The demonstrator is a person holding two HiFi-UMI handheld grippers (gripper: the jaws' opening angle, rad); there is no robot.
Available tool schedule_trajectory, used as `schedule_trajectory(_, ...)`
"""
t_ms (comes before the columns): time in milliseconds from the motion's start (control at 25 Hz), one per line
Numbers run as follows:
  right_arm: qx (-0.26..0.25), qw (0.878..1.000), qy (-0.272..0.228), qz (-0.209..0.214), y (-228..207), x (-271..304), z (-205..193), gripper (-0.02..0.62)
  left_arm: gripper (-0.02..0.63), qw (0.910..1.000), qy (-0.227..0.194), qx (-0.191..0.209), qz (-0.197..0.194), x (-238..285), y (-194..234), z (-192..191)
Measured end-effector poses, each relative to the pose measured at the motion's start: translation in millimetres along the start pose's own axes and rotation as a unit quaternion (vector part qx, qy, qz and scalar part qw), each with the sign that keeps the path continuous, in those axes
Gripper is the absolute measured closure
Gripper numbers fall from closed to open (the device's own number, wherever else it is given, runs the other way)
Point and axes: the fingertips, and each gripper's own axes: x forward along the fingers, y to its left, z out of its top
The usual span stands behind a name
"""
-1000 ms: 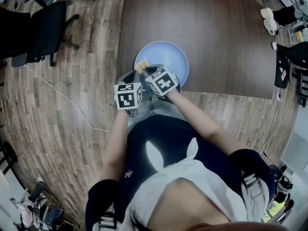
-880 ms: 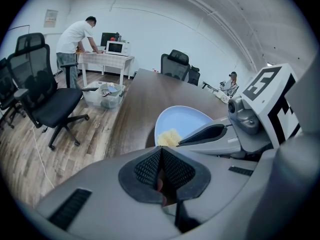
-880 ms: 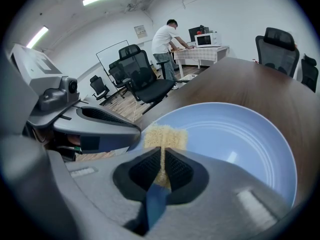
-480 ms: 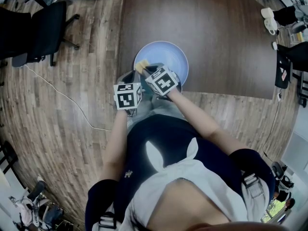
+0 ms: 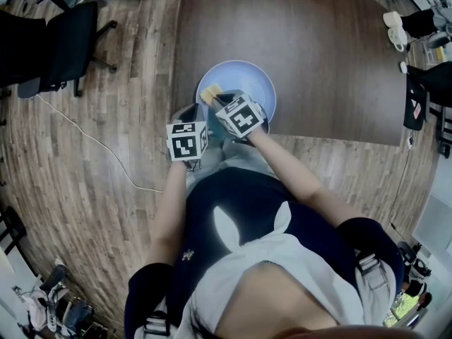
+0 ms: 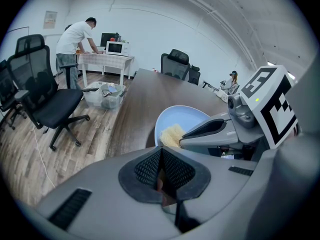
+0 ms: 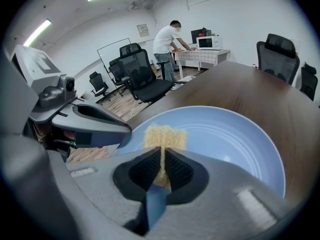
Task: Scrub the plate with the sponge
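Note:
A light blue plate point(image 5: 248, 85) lies at the near edge of the dark brown table point(image 5: 318, 48). My right gripper point(image 5: 215, 99) is shut on a yellow sponge point(image 5: 210, 93), which rests on the plate's left inner part. In the right gripper view the sponge point(image 7: 165, 135) sticks out past the jaws point(image 7: 162, 159) onto the plate point(image 7: 225, 139). My left gripper point(image 5: 192, 111) sits at the plate's near-left rim with its jaws closed on the edge; its finger point(image 7: 95, 121) shows there. From the left gripper point(image 6: 161, 156) I see the plate point(image 6: 187, 119) and sponge point(image 6: 171, 134) beyond.
A black office chair point(image 5: 63, 41) stands on the wood floor to the left, with a white cable point(image 5: 92, 143) trailing nearby. More chairs point(image 7: 142, 69) and a person point(image 6: 75, 36) at a far table with a microwave are in the background. Bags lie at the table's right end point(image 5: 420, 27).
The right gripper and sponge have shifted slightly forward and right across the plate. The left gripper and the plate have stayed put.

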Motion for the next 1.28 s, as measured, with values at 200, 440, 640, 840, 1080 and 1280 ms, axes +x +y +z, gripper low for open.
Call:
schedule_trajectory(200, 0.009, 1.000, -0.002, -0.007, -10.3, -3.6, -0.4, 0.572, 0.598, 1.0000, 0.000, -0.001, 0.000, 0.5, -0.2, 0.8)
schedule_trajectory(440, 0.015, 1.000, -0.004, -0.015, -21.8, -5.9, -1.5, 0.572, 0.598, 1.0000, 0.001, 0.000, 0.002, 2.8, -0.6, 1.4)
schedule_trajectory(640, 0.021, 0.999, -0.004, -0.028, -29.5, -10.2, -5.0, 0.572, 0.598, 1.0000, 0.001, 0.000, 0.002, 1.9, -2.1, 0.4)
schedule_trajectory(840, 0.024, 0.999, -0.011, -0.036, -37.0, -11.2, -5.1, 0.572, 0.598, 1.0000, 0.000, 0.000, 0.003, 1.6, -1.6, 0.3)
schedule_trajectory(1080, 0.023, 0.999, -0.002, -0.049, -43.8, -15.8, -9.5, 0.572, 0.598, 1.0000, -0.002, 0.001, 0.003, 1.8, -2.5, -0.7)
schedule_trajectory(1280, 0.024, 0.998, -0.002, -0.058, -51.7, -19.5, -10.6, 0.572, 0.598, 1.0000, -0.003, 0.002, 0.004, 1.6, -4.0, 0.2)
